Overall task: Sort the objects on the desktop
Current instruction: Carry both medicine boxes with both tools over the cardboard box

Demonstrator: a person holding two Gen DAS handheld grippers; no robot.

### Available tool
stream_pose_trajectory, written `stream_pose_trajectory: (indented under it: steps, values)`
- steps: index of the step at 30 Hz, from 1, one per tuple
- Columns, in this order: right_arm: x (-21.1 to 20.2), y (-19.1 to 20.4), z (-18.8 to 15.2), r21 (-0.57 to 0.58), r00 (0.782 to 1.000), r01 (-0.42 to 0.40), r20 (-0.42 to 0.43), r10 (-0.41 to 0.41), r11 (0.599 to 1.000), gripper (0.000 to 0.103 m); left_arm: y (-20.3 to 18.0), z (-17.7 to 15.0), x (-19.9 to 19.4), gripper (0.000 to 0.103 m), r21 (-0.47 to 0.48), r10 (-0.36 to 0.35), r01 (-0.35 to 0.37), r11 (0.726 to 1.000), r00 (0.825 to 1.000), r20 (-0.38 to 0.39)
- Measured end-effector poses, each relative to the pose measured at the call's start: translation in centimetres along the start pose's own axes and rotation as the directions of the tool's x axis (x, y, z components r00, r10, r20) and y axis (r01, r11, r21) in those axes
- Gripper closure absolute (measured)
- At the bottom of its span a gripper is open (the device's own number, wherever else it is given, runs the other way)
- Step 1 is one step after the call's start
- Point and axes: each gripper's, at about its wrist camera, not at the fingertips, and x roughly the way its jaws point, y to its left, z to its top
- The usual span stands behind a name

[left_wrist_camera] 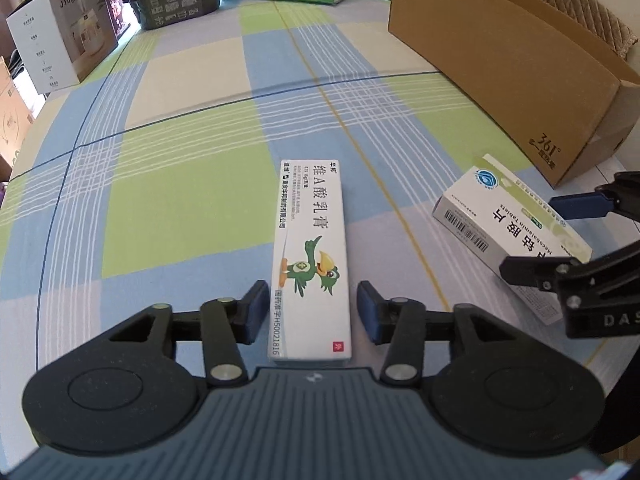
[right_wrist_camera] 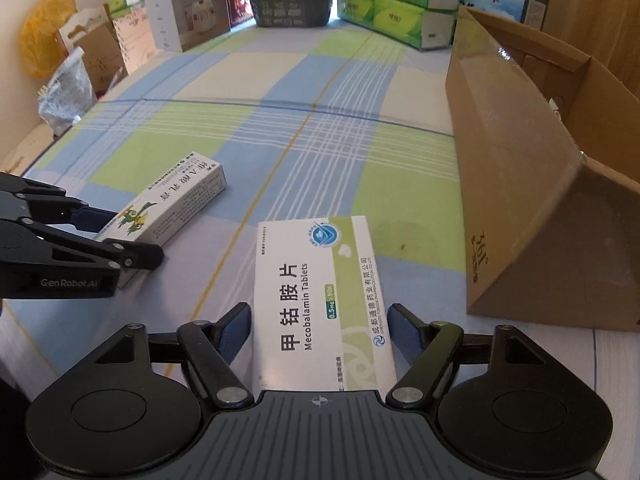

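Left tongs (left_wrist_camera: 313,308) are held wide, w/ the long white cream box (left_wrist_camera: 310,256) lying flat between the pads (left_wrist_camera: 256,304), gaps seen on both sides. Right tongs (right_wrist_camera: 320,330) are also spread wide around the Mecobalamin tablet box (right_wrist_camera: 320,300); whether its pads (right_wrist_camera: 236,330) touch the box can't be told. Both boxes are laid on the plaid-covered counter (left_wrist_camera: 180,168), near its front edge, tablet box to the right of the cream box. An open cardboard carton (right_wrist_camera: 516,184) is seen along the right edge. Assorted packages (left_wrist_camera: 60,40) are stacked at the far edge.
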Motion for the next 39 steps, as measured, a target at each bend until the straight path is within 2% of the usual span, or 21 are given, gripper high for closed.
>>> stream_pose_trajectory:
  steps: [7,13,18,22,24,33,39]
  values:
    - [0.1,-0.2,-0.7,-0.022,0.999,0.014,0.049,-0.013,1.000,0.023,0.0,0.8,0.2,0.057,-0.029,-0.034,0.036,0.999,0.997,0.067]
    - [0.9,0.1,-0.8,-0.026,0.998,0.016,0.067,-0.015,1.000,0.023,-0.6,1.1,1.1,0.057,0.014,-0.012,0.011,1.000,0.996,0.085]
    - [1.1,0.2,-1.2,-0.021,0.996,0.023,0.082,-0.021,1.000,0.024,-0.6,1.0,1.6,0.059,0.020,-0.006,0.004,1.000,0.997,0.075]
    - [1.2,0.1,-1.4,-0.013,0.996,0.017,0.085,-0.016,1.000,0.030,-0.6,1.1,1.7,0.069,0.013,-0.006,0.005,1.000,0.997,0.083]
    - [1.4,0.2,-1.3,-0.020,0.997,0.017,0.081,-0.015,1.000,0.033,-0.8,1.2,1.8,0.070,0.019,0.000,-0.001,1.000,0.996,0.084]
    - [1.4,0.3,-1.0,0.000,0.998,0.021,0.062,-0.021,1.000,0.035,-0.9,1.2,1.7,0.070,0.022,-0.008,0.006,1.000,0.997,0.075]
    - [0.6,0.4,-0.5,0.009,0.996,0.034,0.082,-0.035,0.999,0.035,-0.9,1.1,1.4,0.070,0.017,-0.024,0.023,1.000,0.997,0.069]
